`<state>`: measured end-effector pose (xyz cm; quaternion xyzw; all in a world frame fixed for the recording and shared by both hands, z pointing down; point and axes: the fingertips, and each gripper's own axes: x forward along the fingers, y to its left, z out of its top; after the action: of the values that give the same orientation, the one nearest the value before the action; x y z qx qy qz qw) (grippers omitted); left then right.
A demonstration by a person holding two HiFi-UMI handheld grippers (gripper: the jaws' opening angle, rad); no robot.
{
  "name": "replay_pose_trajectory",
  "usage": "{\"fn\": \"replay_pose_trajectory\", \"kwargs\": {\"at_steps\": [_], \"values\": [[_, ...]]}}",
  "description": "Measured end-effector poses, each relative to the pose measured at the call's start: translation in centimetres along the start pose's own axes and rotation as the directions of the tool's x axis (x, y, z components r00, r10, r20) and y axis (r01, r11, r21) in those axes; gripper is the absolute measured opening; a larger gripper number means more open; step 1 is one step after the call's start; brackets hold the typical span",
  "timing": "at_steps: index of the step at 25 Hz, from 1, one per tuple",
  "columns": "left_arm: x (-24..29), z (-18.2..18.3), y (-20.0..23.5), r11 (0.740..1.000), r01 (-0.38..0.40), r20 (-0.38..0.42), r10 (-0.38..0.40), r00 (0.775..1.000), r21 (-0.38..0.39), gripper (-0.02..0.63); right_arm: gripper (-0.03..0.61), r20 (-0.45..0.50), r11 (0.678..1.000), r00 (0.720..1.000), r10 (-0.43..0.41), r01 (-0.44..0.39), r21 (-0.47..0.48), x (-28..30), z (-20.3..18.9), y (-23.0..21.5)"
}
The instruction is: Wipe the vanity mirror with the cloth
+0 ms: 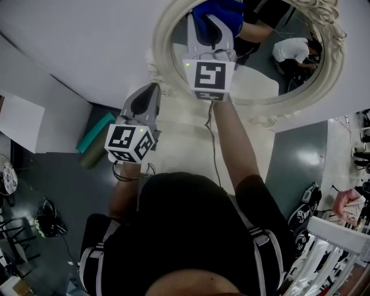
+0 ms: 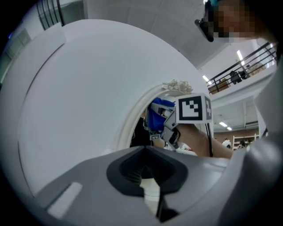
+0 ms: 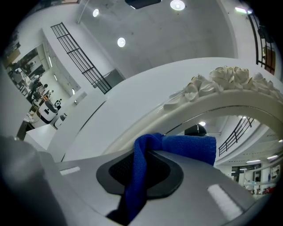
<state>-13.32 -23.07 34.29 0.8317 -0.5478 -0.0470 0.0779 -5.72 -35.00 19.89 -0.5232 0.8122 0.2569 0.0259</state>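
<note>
The right gripper [image 1: 211, 24] is clamped on the blue cloth [image 1: 224, 10]. One fold is pinched between its jaws and the rest is bunched ahead of the tips, at the glass of the oval vanity mirror [image 1: 263, 72]. Whether the cloth actually presses on the glass cannot be told. Just left of this gripper runs the ornate cream frame [image 1: 163, 36]. To its right the glass lies open up to the far rim. The left gripper [image 1: 145, 99], jaws drawn together on nothing, hangs below and left of the right one. It is outside the frame, near the frame's lower-left edge, over the cream vanity top [image 1: 185, 139]. A plain white wall panel [image 1: 81, 40] spreads ahead of it.
</note>
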Motion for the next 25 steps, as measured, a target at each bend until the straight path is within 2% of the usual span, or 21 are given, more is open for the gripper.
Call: {"fn": "replay_pose_trajectory", "kwargs": {"at_steps": [11, 19, 25], "values": [[-1.8, -1.2, 1.9, 0.998, -0.055, -0.018, 0.055, 0.998, -0.025, 0.009, 0.046, -0.077, 0.989, 0.991, 0.106, -0.113, -0.095, -0.2, -5.7, 6.0], [-3.4, -1.0, 2.4, 0.996, -0.085, -0.01, 0.085, 0.996, -0.021, 0.009, 0.046, -0.121, 0.981, 0.977, 0.174, -0.183, -0.062, -1.7, -11.8, 9.9], [-4.4, -1.1, 2.4, 0.995, -0.097, -0.013, 0.096, 0.995, -0.02, 0.009, 0.044, -0.136, 0.978, 0.971, 0.198, -0.205, -0.038, -2.4, -14.0, 11.1]]}}
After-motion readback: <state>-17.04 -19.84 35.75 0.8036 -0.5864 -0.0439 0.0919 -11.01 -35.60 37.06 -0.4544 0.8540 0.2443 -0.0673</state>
